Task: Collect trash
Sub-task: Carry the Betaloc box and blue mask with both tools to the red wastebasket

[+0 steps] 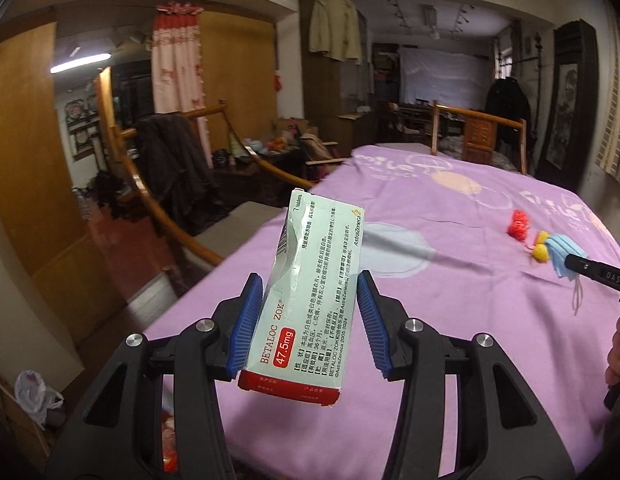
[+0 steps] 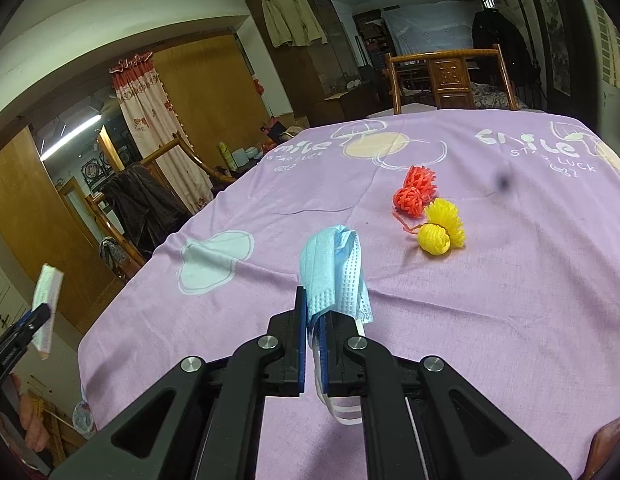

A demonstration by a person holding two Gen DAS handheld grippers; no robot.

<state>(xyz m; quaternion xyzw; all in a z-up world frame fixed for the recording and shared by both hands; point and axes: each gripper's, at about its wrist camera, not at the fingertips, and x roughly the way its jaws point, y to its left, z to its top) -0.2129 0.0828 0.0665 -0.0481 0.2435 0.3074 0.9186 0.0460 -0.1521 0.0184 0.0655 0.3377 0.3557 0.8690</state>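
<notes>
My left gripper [image 1: 310, 312] is shut on a torn pale-green Betaloc medicine box [image 1: 310, 296], held upright above the near left edge of the purple table cover [image 1: 450, 320]. The box also shows in the right wrist view [image 2: 45, 312]. My right gripper [image 2: 314, 320] is shut on a crumpled blue face mask [image 2: 334, 272], its white ear loops hanging below. The mask and right gripper show at the right of the left wrist view [image 1: 562, 256]. A red net ball [image 2: 414, 192] and a yellow net ball [image 2: 440, 234] lie on the cover beyond the mask.
A wooden chair [image 2: 446, 76] stands at the table's far side. A curved wooden rail with a dark coat [image 1: 169, 168] runs along the left. A white plastic bag [image 1: 33, 396] lies on the floor at lower left.
</notes>
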